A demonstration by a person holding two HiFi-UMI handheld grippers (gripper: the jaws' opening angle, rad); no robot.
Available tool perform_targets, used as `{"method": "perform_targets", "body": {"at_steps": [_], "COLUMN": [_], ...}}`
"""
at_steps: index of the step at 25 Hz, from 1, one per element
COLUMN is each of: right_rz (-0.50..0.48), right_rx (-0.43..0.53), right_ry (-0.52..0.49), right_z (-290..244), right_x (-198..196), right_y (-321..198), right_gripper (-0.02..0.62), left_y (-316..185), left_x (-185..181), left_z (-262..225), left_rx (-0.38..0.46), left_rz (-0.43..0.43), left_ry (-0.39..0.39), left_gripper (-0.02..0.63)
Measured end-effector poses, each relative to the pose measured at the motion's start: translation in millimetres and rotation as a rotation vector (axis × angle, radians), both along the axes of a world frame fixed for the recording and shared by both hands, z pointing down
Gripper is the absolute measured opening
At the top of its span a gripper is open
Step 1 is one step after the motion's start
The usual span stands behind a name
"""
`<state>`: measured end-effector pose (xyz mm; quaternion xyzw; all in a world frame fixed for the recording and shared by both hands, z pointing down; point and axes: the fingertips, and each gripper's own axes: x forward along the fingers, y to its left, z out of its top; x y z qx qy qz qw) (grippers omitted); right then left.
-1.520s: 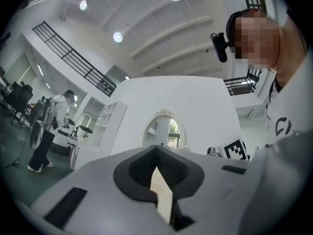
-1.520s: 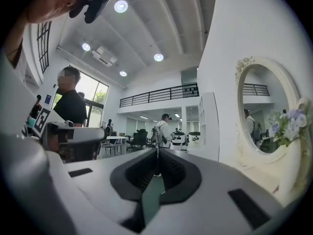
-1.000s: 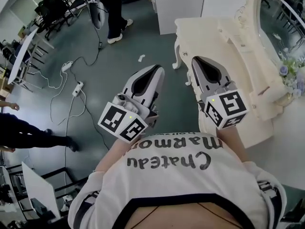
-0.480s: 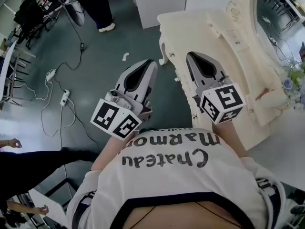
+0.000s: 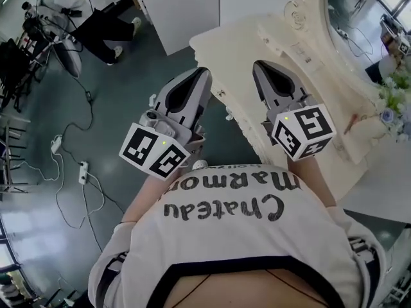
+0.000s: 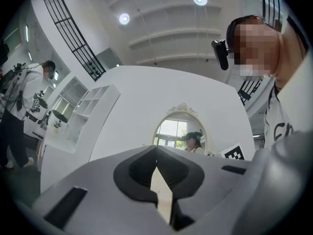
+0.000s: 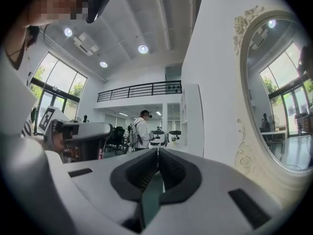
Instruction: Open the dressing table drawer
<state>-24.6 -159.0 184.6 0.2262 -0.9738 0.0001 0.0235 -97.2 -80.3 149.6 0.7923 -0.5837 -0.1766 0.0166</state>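
We hold both claws out ahead of our chest, side by side, tips aimed at the cream carved wooden dressing table [image 5: 289, 34]. We judge this to be an approach posture, with nothing gripped yet. The grey left claw [image 5: 198, 74], which has a black-and-white marker cube at its rear, has its jaws pressed together with nothing between them. The matching grey right claw [image 5: 263, 66] is also fully closed and empty. Its tip hangs over the near edge of the tabletop, while the left claw's tip hangs over dark floor just beside that edge. The dressing table's cream drawer front [image 5: 237, 106] lies under that edge, between the two claws and below the right one. It is so foreshortened that we cannot make out its handle. It looks flush and closed, so its contents are hidden. We reckon the jaws must part before either claw can take the handle. The oval mirror with a carved cream frame [image 7: 279, 92] rises just to the right of the right claw. A bunch of pale blue and white flowers [image 5: 393, 95] stands well off to that claw's right, and we cannot see its vessel. Ahead and left of the left claw stands a white open shelf unit [image 6: 85, 109]. A few of its cubbies hold small things that we cannot identify.
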Motion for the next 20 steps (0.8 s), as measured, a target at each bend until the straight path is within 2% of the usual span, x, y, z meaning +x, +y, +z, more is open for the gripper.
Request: {"method": "perform_targets", "body": {"at_steps": [4, 12, 16, 20], "right_rz": [0.076, 0.182, 0.236, 0.304], "right_rx": [0.017, 0.019, -0.008, -0.053], "right_ry": [-0.031, -0.062, -0.029, 0.009], "right_z": [32, 47, 65, 93], "right_x": [-34, -83, -95, -86], "right_y": [2, -4, -6, -34], "right_gripper": [0.028, 0.028, 0.028, 0.028], "left_y": [-5, -17, -22, -39], "left_x": [-38, -95, -114, -117], "left_z": [32, 45, 61, 80], "left_rx": [0.002, -0.001, -0.043, -0.082], "left_rz": [0.086, 0.187, 0.233, 0.266], "left_ry": [-0.023, -0.058, -0.037, -0.009], "left_gripper": [0.021, 0.021, 0.021, 0.021]}}
